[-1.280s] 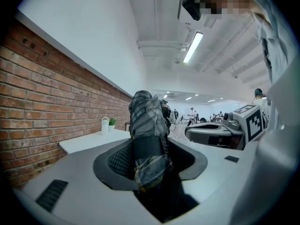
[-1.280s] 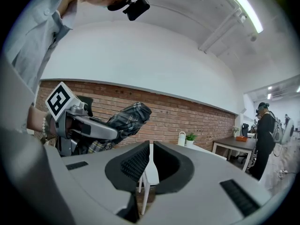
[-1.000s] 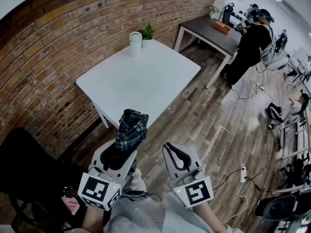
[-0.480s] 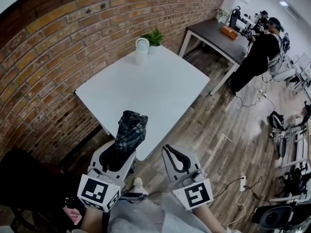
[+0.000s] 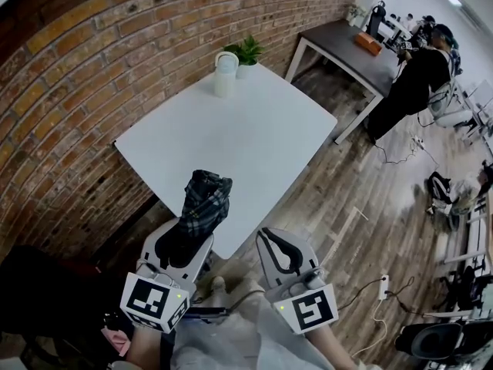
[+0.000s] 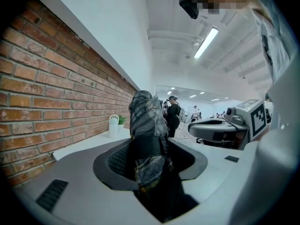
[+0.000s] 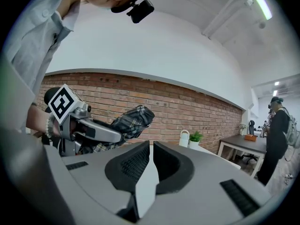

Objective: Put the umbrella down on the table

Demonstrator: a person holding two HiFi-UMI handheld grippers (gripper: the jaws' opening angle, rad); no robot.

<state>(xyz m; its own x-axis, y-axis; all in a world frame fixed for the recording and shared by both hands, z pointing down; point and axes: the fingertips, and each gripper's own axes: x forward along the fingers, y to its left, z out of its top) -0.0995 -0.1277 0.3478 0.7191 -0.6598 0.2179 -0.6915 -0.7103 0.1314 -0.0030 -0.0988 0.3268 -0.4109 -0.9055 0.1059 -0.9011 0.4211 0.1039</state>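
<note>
A folded dark plaid umbrella (image 5: 204,201) sticks up and forward out of my left gripper (image 5: 187,239), which is shut on its lower part. In the left gripper view the umbrella (image 6: 146,121) fills the gap between the black pads. It hangs over the near edge of the white square table (image 5: 254,133), above the top and apart from it. My right gripper (image 5: 279,247) is beside it, over the wooden floor just off the table's near corner. Its jaws stand together with only a thin slit and hold nothing (image 7: 151,156). The right gripper view also shows the umbrella (image 7: 130,120).
A white jug (image 5: 224,73) and a small potted plant (image 5: 246,52) stand at the table's far corner by the brick wall (image 5: 85,91). A dark table (image 5: 343,43) and a standing person (image 5: 416,79) are further back on the right. Cables lie on the floor (image 5: 385,284).
Both grippers have moved forward toward the white table, the umbrella still held in the left one. Its tip now lies over the table's near edge.
</note>
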